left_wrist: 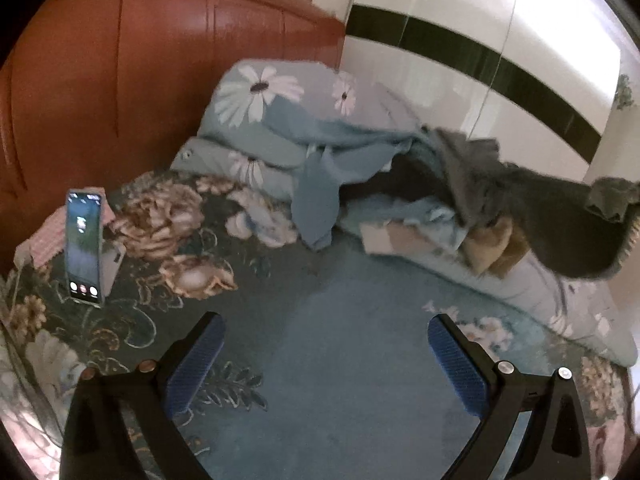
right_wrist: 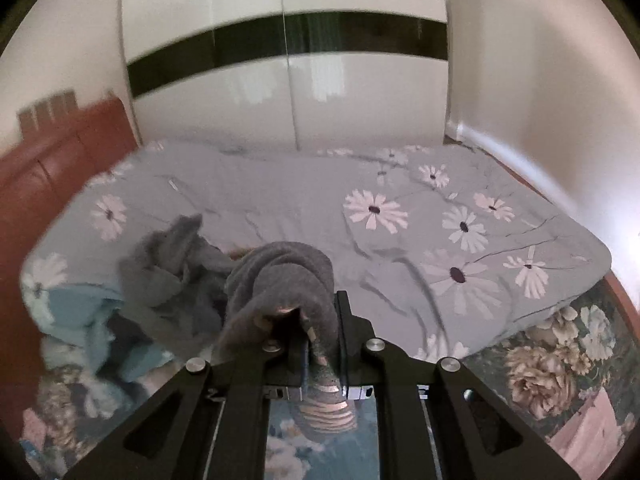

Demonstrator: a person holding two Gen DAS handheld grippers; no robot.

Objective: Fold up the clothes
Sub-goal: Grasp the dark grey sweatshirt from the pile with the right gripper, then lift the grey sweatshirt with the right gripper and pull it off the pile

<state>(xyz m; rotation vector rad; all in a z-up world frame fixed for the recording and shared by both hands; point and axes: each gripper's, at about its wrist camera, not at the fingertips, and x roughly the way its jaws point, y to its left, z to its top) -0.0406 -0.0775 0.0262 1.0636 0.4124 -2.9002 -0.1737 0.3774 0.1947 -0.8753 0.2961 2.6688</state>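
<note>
My right gripper (right_wrist: 322, 336) is shut on a grey knitted garment (right_wrist: 280, 276), lifted above the bed; its striped hem hangs below the jaws. The same grey garment (left_wrist: 560, 216) shows at the right of the left wrist view, stretched from a pile of clothes (left_wrist: 420, 200) with light blue and tan pieces. My left gripper (left_wrist: 324, 356) is open and empty over the blue part of the bed cover, its blue pads (left_wrist: 192, 364) wide apart, short of the pile.
A phone (left_wrist: 83, 246) stands propped on the flowered bedspread (left_wrist: 180, 240) at the left. A daisy-print quilt (right_wrist: 400, 216) and pillows (left_wrist: 276, 96) lie by the red headboard (left_wrist: 160, 60). A white wardrobe (right_wrist: 280, 80) stands behind the bed.
</note>
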